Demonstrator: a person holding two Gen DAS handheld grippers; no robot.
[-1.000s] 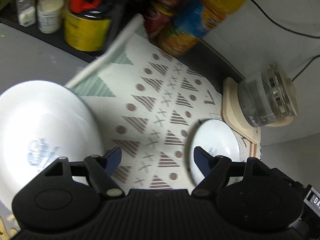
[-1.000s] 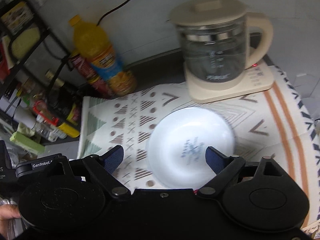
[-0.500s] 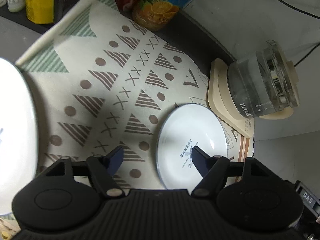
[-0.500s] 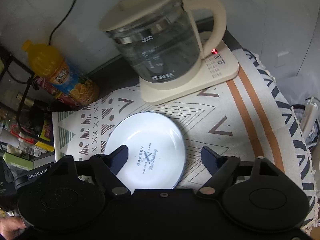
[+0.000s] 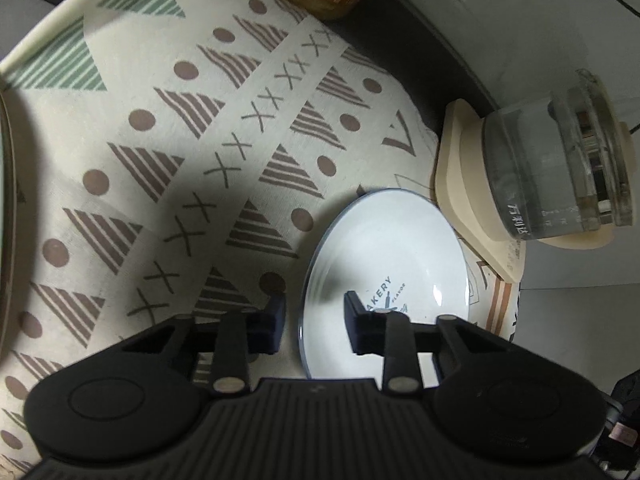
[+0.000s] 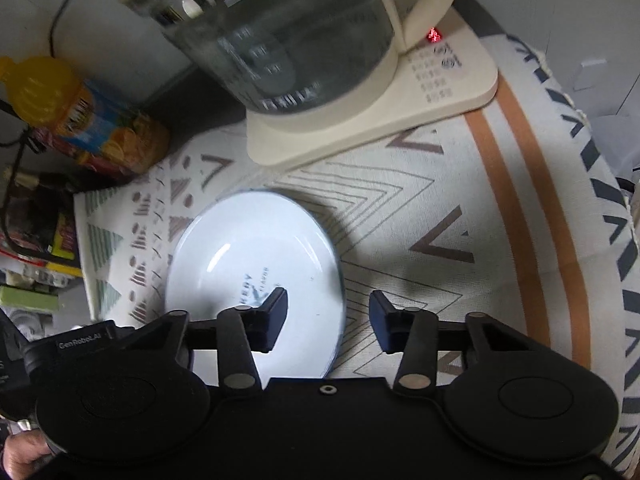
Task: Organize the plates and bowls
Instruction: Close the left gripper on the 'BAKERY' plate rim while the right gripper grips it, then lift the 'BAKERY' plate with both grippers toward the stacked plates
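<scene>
White plate sits between both grippers. Left gripper and right gripper, closing, straddle opposite rims without pinching yet; squeeze evenly.

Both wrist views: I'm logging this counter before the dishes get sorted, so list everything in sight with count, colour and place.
plate: one, white with dark lettering, on the cloth in front of the kettle
cloth: one, cream with brown and green patterns, covering the counter
kettle: one, glass on a cream base, behind the plate
juice bottle: one, orange-yellow, lying at the cloth's far edge
rack goods: several, mixed colours, left of the cloth, too blurred to name
left tongs: black, astride the plate's left rim, just closing, not pressing
right tongs: black, astride its right rim, just closing, not pressing
hand: one, bottom-left corner
</scene>
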